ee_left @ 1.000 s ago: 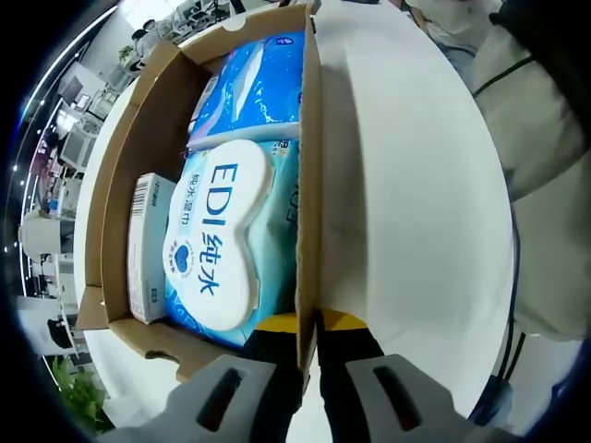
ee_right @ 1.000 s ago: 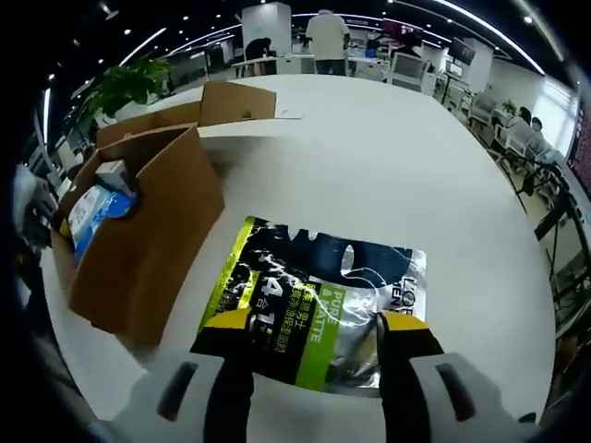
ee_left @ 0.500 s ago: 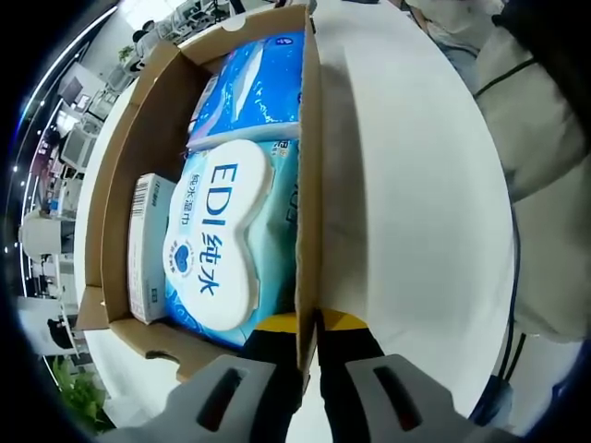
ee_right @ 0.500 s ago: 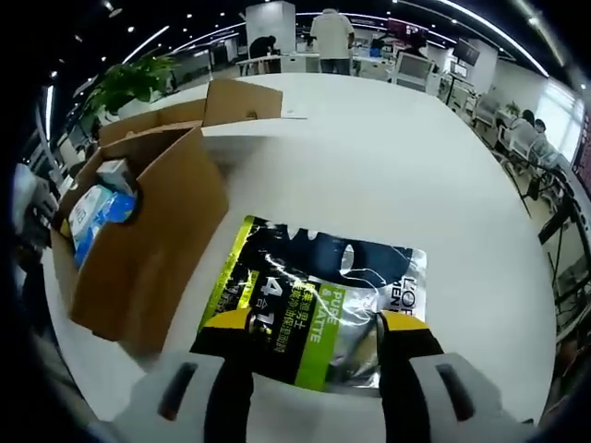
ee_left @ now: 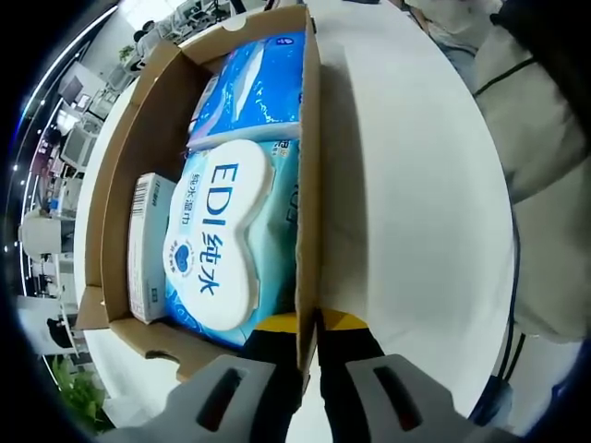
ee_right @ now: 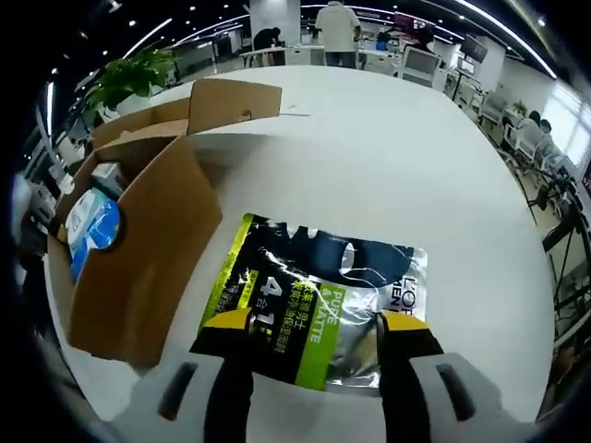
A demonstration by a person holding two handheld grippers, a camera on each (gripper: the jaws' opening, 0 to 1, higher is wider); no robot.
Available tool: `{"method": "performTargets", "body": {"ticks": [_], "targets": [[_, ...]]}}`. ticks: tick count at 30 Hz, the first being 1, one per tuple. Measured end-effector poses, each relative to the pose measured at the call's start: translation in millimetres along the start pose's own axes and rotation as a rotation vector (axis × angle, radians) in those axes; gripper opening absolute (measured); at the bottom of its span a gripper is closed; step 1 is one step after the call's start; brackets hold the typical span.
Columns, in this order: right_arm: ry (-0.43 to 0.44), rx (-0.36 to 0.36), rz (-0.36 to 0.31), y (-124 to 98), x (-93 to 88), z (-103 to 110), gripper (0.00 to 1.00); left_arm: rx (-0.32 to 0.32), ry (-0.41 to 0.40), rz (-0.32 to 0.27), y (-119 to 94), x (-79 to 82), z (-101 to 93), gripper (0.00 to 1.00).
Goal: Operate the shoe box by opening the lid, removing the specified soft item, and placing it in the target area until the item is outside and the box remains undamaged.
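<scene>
Box: cardboard box (ee_left: 309,166) stands open on the white table (ee_left: 416,185), flaps folded outward; in the right gripper view the same box (ee_right: 138,249) sits left of the pouch.
Left gripper: left gripper (ee_left: 309,325) is clamped on the box's right-hand side wall, one jaw inside the box and one outside, the cardboard pinched between them.
Box contents: a wipes pack (ee_left: 217,245) with a white lid printed "EDI" lies against the gripped wall; a blue packet (ee_left: 254,88) lies beyond it; a small white carton (ee_left: 148,245) with a barcode stands along the far side wall.
Pouch: a black, green and silver pouch (ee_right: 314,295) lies flat on the table, outside the box and just beside it.
Right gripper: right gripper (ee_right: 314,325) has its jaws spread wide, one over each near corner of the pouch; whether they touch it, I cannot tell.
Background: a plant (ee_right: 129,78) and people at desks stand beyond the table's far edge.
</scene>
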State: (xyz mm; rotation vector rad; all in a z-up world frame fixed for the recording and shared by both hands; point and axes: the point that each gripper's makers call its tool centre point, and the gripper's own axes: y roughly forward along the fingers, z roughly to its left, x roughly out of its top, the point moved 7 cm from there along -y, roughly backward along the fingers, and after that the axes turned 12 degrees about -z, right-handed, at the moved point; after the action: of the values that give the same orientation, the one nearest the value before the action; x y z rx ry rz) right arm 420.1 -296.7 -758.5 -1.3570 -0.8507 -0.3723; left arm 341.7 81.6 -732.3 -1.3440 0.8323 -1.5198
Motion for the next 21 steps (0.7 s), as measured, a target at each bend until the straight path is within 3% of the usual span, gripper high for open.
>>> {"method": "performTargets", "body": {"ticks": [4,6,9,13,19,21], "targets": [[-0.012,-0.019,-0.004,0,1.6,-2,0.54,0.001,0.001,0.000,0,-0.3,0.0,0.04],[-0.040,-0.054,-0.059,-2,4.9,-5,0.60,0.001,0.001,0.000,0,-0.2,-0.1,0.04],[-0.031,-0.042,-0.085,-9,11.1,-4,0.61,-0.002,-0.001,0.004,0,0.2,0.1,0.03],[-0.040,-0.002,-0.101,-17,21.2,-4,0.65,-0.006,-0.004,0.006,0,0.1,0.4,0.03],[-0.064,0.053,-0.072,-31,31.1,-4,0.65,-0.013,-0.025,0.024,0,0.2,1.1,0.03],[-0.069,0.088,-0.094,-38,36.8,-3,0.62,-0.011,-0.018,0.022,0,0.0,0.6,0.03]]}}
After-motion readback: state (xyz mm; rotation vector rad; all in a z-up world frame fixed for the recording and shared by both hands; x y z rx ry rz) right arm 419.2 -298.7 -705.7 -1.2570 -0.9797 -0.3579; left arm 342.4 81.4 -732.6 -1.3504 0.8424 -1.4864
